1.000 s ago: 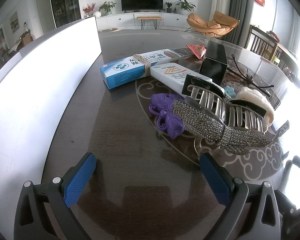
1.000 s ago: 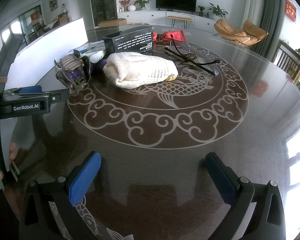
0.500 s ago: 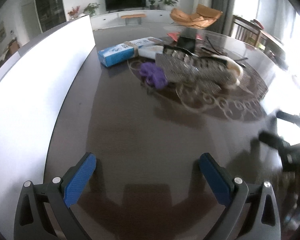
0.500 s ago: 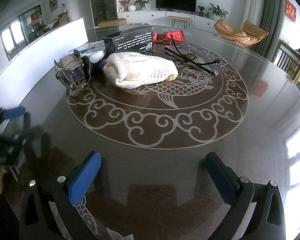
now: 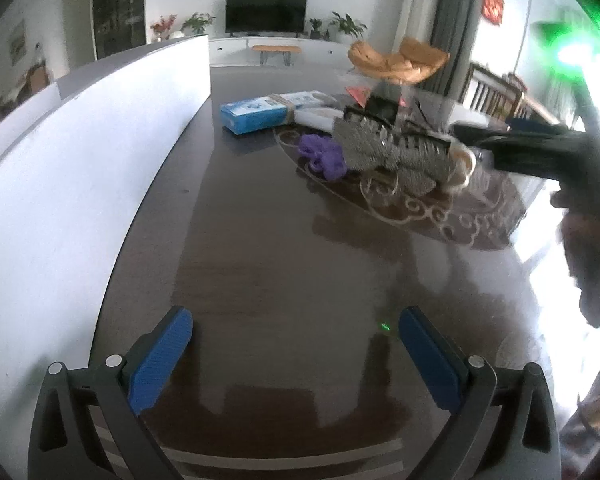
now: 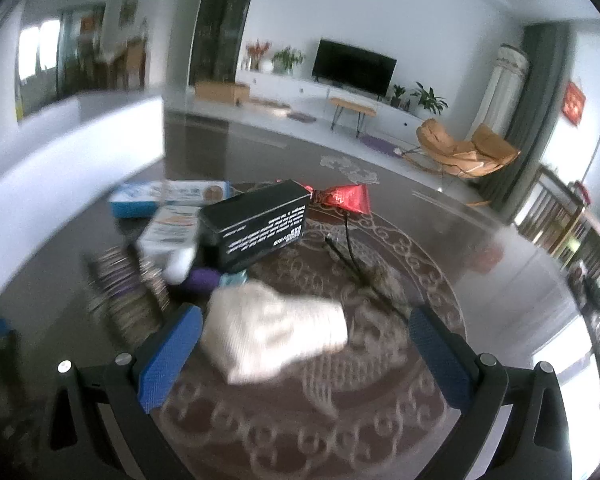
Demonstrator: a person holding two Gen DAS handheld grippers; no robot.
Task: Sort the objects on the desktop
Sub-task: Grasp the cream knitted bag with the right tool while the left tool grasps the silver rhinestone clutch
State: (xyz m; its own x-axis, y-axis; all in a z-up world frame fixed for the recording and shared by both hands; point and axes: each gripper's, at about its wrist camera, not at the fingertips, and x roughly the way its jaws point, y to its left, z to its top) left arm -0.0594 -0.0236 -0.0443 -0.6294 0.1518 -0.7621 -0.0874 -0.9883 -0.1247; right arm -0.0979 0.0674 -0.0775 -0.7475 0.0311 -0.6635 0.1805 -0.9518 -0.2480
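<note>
A pile of objects lies on the dark table [image 5: 260,248]: a blue medicine box [image 5: 256,116], a purple clip [image 5: 324,154], a rhinestone hair claw [image 5: 384,148], a black box [image 6: 256,224], a white knit pouch [image 6: 276,328], a red packet [image 6: 346,198] and a dark cord [image 6: 356,268]. My left gripper [image 5: 296,356] is open and empty, well back from the pile. My right gripper [image 6: 304,356] is open and empty, just over the near side of the white pouch. It shows as a dark body at the right of the left wrist view [image 5: 540,152].
A long white panel [image 5: 80,168] stands along the table's left side. A white tube box [image 6: 168,236] lies beside the black box. The table carries a pale scroll pattern [image 6: 340,408]. Chairs [image 6: 464,152] stand beyond the far edge.
My left gripper has drawn back from the pile. My right gripper has moved forward and left toward the white pouch, which now sits between its fingers in view. Both stay open.
</note>
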